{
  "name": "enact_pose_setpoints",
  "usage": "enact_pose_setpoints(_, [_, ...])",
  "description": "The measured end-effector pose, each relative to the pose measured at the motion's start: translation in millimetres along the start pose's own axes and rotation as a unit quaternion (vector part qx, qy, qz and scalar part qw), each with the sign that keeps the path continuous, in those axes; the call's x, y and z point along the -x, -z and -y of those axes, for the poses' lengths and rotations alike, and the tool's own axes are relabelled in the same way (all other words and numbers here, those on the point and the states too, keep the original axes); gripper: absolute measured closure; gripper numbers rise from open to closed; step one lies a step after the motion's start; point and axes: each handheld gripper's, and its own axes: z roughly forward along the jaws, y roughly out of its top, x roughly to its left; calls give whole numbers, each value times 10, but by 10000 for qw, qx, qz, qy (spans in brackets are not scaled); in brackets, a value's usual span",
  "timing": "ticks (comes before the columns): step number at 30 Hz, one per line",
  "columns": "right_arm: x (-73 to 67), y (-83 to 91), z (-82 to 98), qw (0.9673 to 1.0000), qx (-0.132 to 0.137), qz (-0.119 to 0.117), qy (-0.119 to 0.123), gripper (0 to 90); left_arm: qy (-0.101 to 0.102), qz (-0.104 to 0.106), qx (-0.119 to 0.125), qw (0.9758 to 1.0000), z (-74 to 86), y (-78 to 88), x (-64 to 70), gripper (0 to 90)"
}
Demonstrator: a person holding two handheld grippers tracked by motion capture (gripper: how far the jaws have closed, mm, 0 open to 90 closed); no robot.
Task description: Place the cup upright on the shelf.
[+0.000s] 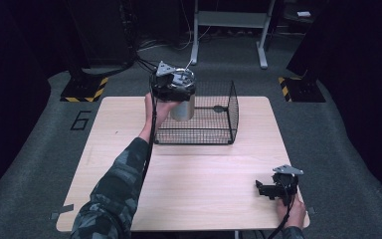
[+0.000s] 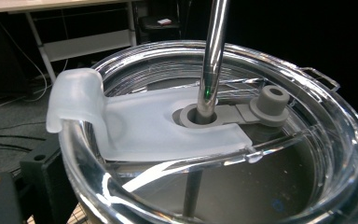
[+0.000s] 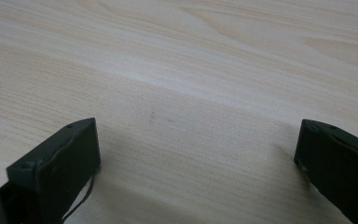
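We judge the carry is under way: over the table (image 1: 129, 199) and the wire basket (image 1: 214, 127), our left gripper (image 1: 173, 83) clamps the steel tumbler (image 1: 181, 109) by its rim (straw (image 2: 213, 60) upright); next comes lowering. Our right gripper (image 1: 271, 189) rests wide open, empty.

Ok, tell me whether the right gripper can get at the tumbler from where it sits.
Probably not: the right gripper rests at the table's near right corner, the tumbler is held at the far-side wire basket.

Digit "6" (image 1: 81, 120) marked on grey floor left of table; no other readable text.
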Motion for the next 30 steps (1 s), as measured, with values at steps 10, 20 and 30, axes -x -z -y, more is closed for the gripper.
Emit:
enact_pose_setpoints(10, [4, -1, 0, 10000, 6, -1, 21, 0, 81, -174, -23, 9998, 80, -183, -28, 34])
enact_pose_setpoints(20, [5, -2, 0, 10000, 11, 0, 28, 0, 166, -328, -105, 9993, 179, -340, -80, 34])
enact_pose_setpoints(30, [-1, -5, 1, 10000, 32, 13, 3, 0, 334, -377, -216, 9985, 346, -515, -108, 34])
